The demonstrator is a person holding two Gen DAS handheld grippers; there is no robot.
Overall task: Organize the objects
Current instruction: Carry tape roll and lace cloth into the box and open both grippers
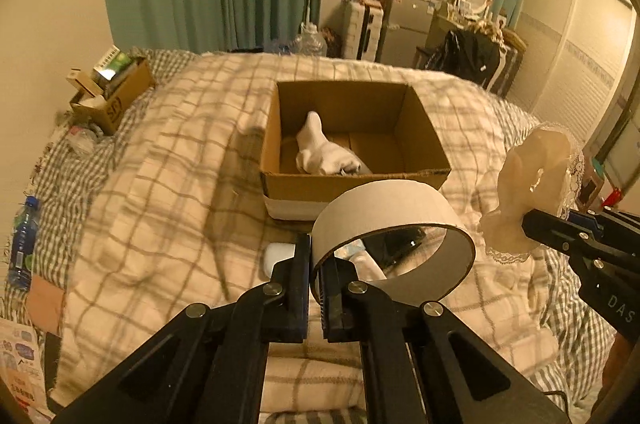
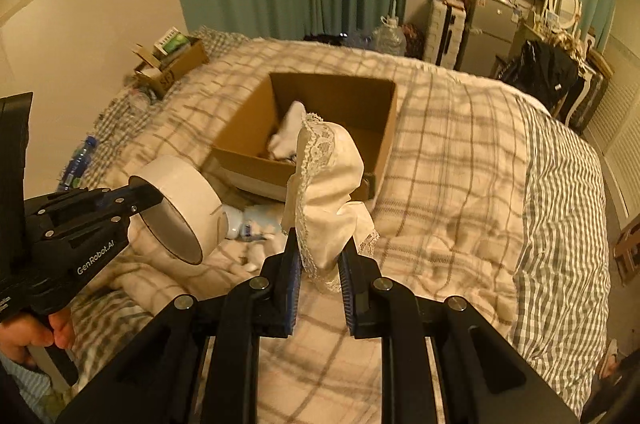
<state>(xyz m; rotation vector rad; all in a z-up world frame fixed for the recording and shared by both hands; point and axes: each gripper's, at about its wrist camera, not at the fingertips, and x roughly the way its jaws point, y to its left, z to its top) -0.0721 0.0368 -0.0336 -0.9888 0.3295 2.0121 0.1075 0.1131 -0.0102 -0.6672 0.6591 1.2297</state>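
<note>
An open cardboard box point(image 1: 424, 127) point(image 2: 244, 135) sits on the plaid bed with a white sock point(image 1: 320, 147) point(image 2: 286, 135) inside. My left gripper point(image 1: 315, 256) point(image 2: 154, 193) is shut on the rim of a white tape roll point(image 1: 384, 220) point(image 2: 180, 199) and holds it above the bed, just in front of the box. My right gripper point(image 2: 319, 252) point(image 1: 528, 224) is shut on a cream lace-trimmed cloth point(image 2: 328, 179) point(image 1: 532, 179), held up to the right of the tape roll and near the box's front right corner.
A small white case point(image 1: 278, 256) and a white bottle point(image 2: 240, 224) lie on the bed under the tape roll. A second cardboard box point(image 1: 108, 95) of items sits at the bed's far left. A blue water bottle point(image 1: 24, 244) lies at the left edge.
</note>
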